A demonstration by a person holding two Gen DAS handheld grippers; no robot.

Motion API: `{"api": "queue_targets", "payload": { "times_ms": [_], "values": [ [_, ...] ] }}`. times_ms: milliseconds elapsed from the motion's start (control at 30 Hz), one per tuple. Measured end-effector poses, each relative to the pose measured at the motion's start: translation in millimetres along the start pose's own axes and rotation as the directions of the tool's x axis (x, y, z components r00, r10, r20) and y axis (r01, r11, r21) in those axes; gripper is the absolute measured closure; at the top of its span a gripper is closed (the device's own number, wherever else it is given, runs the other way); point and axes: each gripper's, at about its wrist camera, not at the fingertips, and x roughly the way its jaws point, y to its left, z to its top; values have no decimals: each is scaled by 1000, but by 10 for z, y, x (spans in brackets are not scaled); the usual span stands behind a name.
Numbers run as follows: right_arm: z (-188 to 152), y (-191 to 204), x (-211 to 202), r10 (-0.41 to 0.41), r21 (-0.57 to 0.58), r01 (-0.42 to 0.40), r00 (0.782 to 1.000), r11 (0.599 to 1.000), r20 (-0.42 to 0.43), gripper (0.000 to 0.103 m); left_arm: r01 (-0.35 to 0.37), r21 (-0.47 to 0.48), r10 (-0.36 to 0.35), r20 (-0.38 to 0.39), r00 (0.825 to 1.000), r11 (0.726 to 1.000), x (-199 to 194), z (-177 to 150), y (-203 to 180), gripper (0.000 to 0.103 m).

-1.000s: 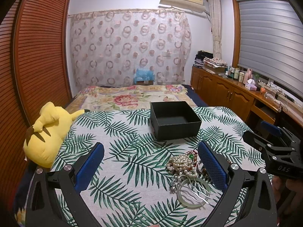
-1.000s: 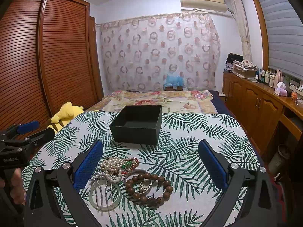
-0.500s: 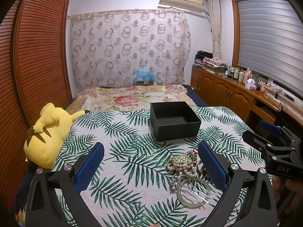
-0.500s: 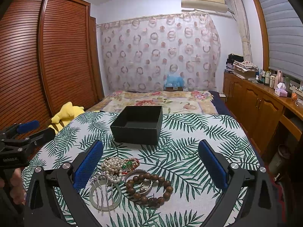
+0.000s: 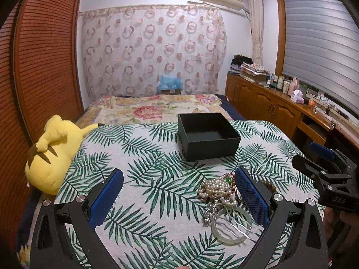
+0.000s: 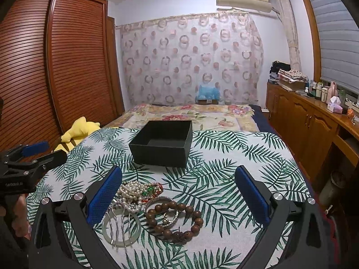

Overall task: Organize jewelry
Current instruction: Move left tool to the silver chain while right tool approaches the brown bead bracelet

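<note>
A pile of jewelry lies on the palm-leaf cloth: a pearl strand (image 6: 132,190) (image 5: 216,188), a pale green bangle (image 6: 122,228) (image 5: 231,226) with a silver hair comb across it, a brown wooden bead bracelet (image 6: 175,220) and a silver ring band (image 6: 157,201). An open, empty black box (image 6: 163,143) (image 5: 207,139) stands behind the pile. My left gripper (image 5: 178,191) is open and empty, left of the pile. My right gripper (image 6: 178,191) is open and empty, above the pile's near side.
A yellow plush toy (image 5: 51,154) lies at the cloth's left edge. A flowered bedspread (image 6: 190,114) lies behind the box. Wooden cabinets (image 6: 309,121) line the right wall, a slatted wardrobe (image 6: 56,67) the left.
The right gripper has edged slightly forward toward the jewelry and box. The left gripper has not visibly moved.
</note>
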Motion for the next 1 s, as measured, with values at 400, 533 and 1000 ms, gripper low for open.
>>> {"api": "queue_targets", "payload": {
  "times_ms": [400,533,1000],
  "values": [
    [-217,-354,257,51,-12,-53,989,998,-137,12,49,13,-48,-99,994,999,296,-193,12,7],
    [-345,-381,400,78,-24,-85,976,996,-204,20,74,12,-72,-137,988,997,396,-271,12,7],
    [-547,-450,742,106,-33,-126,925,991,-365,54,123,9,-117,-242,963,992,750,-427,-21,7]
  ]
}}
